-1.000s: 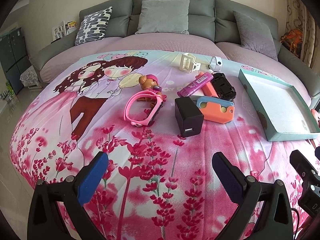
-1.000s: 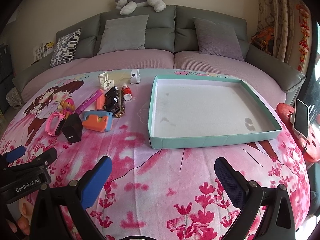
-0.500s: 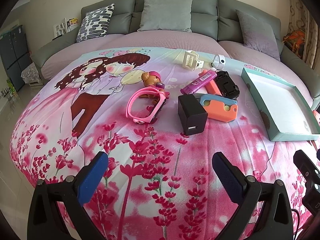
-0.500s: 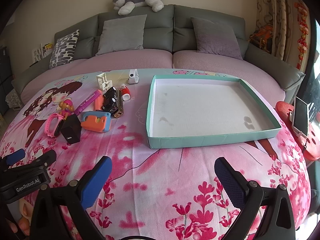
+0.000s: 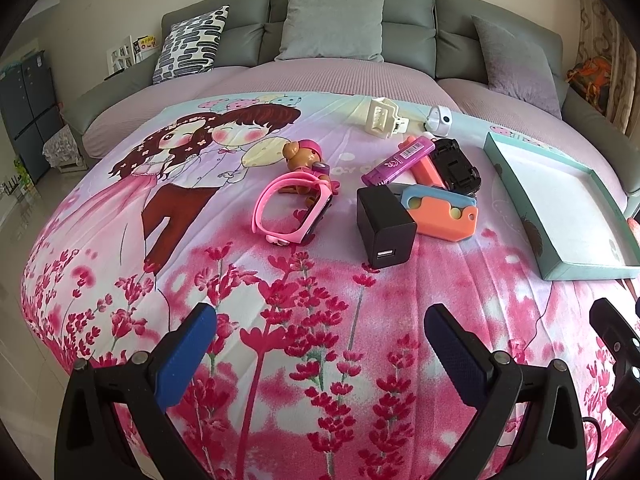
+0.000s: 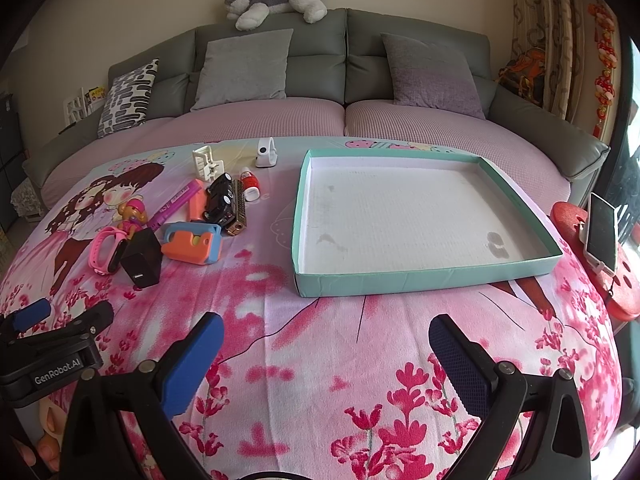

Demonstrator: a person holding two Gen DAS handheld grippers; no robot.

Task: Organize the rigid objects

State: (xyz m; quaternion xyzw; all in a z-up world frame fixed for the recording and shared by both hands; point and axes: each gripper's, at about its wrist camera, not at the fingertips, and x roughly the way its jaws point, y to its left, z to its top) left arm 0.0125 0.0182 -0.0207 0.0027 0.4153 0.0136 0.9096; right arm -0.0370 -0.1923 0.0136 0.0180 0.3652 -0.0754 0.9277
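Several small objects lie clustered on the pink cartoon cloth: a black USB charger [image 5: 385,227] [image 6: 142,258], a pink watch band [image 5: 294,208] [image 6: 105,251], an orange and blue case [image 5: 442,214] [image 6: 193,243], a purple lighter [image 5: 398,160], a black toy car [image 5: 456,166] [image 6: 220,198] and a dog figure [image 5: 305,156]. An empty teal tray [image 6: 420,278] [image 5: 586,270] sits to their right. My left gripper [image 5: 320,346] hangs open in front of the charger. My right gripper [image 6: 326,356] is open before the tray's front wall.
A white clip [image 5: 382,122], a white gadget [image 6: 266,152] and a red-capped bottle [image 6: 250,184] lie farther back. A grey sofa [image 6: 316,68] with cushions stands behind. A phone [image 6: 602,232] rests on a red stool at the right. The left gripper's body [image 6: 52,344] shows beside mine.
The left gripper has moved forward toward the cluster of objects, which now looks nearer. The right gripper has barely shifted. Both stay open.
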